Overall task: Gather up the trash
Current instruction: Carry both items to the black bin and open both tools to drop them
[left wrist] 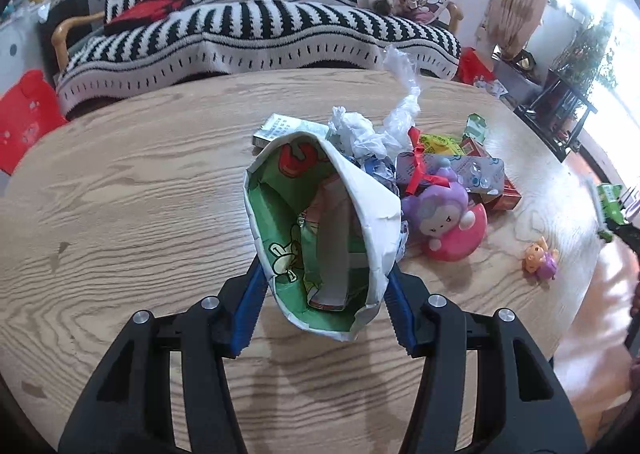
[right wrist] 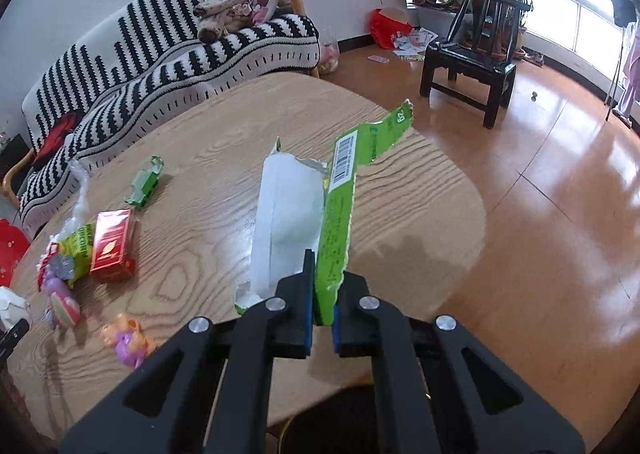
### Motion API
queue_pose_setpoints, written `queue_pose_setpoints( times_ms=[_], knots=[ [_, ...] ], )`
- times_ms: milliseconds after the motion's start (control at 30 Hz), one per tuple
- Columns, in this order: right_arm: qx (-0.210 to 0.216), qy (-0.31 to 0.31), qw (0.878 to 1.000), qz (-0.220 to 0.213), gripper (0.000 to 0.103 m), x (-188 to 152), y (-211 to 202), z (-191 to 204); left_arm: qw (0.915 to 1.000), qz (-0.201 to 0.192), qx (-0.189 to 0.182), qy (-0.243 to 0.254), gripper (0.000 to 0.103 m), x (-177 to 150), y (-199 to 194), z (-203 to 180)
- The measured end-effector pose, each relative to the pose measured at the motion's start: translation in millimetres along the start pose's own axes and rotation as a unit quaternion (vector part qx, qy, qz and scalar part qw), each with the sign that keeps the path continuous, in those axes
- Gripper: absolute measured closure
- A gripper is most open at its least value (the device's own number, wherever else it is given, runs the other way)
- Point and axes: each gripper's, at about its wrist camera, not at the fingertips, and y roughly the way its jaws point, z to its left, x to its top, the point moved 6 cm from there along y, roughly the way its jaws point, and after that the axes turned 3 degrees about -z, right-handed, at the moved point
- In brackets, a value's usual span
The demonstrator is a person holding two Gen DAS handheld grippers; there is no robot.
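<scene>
My left gripper (left wrist: 324, 274) is shut on a torn white carton with a green printed inside (left wrist: 320, 222), held with its open mouth toward the camera just above the wooden table (left wrist: 140, 194). Some paper scraps lie inside it. My right gripper (right wrist: 322, 294) is shut on a torn green carton piece with a white inside and a barcode (right wrist: 336, 206), held upright above the table's right part (right wrist: 224, 158). More trash lies on the table: crumpled white plastic (left wrist: 360, 130), a red box (right wrist: 114, 244), a small green carton (right wrist: 144, 184), a yellow-green wrapper (right wrist: 78, 250).
A purple and pink toy (left wrist: 444, 222) and a small orange-purple toy (left wrist: 540, 258) sit on the table beside the trash pile. A striped sofa (left wrist: 260, 22) stands behind the table. A black chair (right wrist: 476, 54) stands on the wooden floor to the right.
</scene>
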Motion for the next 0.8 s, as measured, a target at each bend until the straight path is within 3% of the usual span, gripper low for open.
queue_pose_setpoints(
  times_ms=[233,333,400,533,633,667,800],
  knots=[
    [0.0,-0.006,1.0,-0.022,0.095,-16,-67,-42,0.9994,-0.012,-0.005,-0.031,0.049,-14,-29,2],
    [0.008,-0.005,1.0,-0.025,0.095,-34,-89,-57,0.9981,-0.02,-0.041,-0.041,0.049,-22,-55,-28],
    [0.02,0.005,0.999,-0.026,0.095,-51,-104,-68,0.9979,-0.027,-0.059,-0.002,0.049,-28,-74,-72],
    [0.041,0.01,0.999,-0.026,0.095,-92,-132,-81,0.9884,-0.012,-0.132,0.074,0.049,-55,-102,-179],
    [0.055,0.016,0.998,-0.003,0.095,-133,-136,-94,0.9737,0.038,-0.189,0.121,0.049,-97,-102,-255],
    [0.058,0.022,0.998,0.011,0.095,-149,-131,-99,0.9659,0.072,-0.208,0.137,0.049,-121,-92,-283],
    [0.052,0.046,0.994,0.081,0.095,-212,-89,-121,0.9488,0.15,-0.204,0.19,0.049,-190,-50,-334]
  ],
)
